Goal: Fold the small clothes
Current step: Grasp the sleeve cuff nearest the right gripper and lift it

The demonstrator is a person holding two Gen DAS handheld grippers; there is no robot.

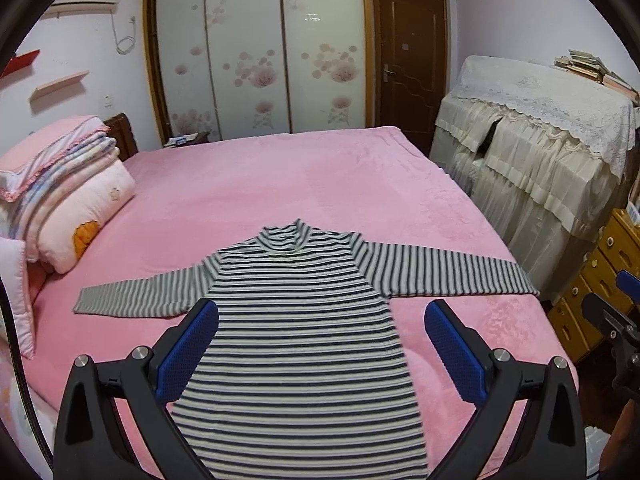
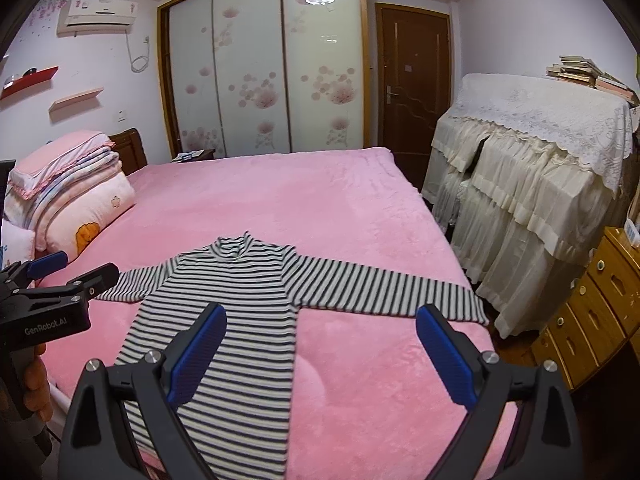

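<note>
A black-and-white striped long-sleeved top (image 1: pixel 296 320) lies flat on the pink bed (image 1: pixel 300 184), collar toward the far side, both sleeves spread out sideways. It also shows in the right wrist view (image 2: pixel 232 308). My left gripper (image 1: pixel 320 316) is open and empty, held above the top's body. My right gripper (image 2: pixel 320 320) is open and empty, above the bed just right of the body and before the right sleeve (image 2: pixel 384 292). The left gripper also shows at the left edge of the right wrist view (image 2: pixel 60 276), and the right gripper at the right edge of the left wrist view (image 1: pixel 616 308).
Folded quilts and pillows (image 1: pixel 68 200) are stacked at the bed's left head end. A lace-covered piece of furniture (image 1: pixel 540 160) and a yellow wooden drawer chest (image 2: pixel 592 312) stand right of the bed. A wardrobe (image 1: pixel 260 52) and a door (image 1: pixel 412 60) are behind.
</note>
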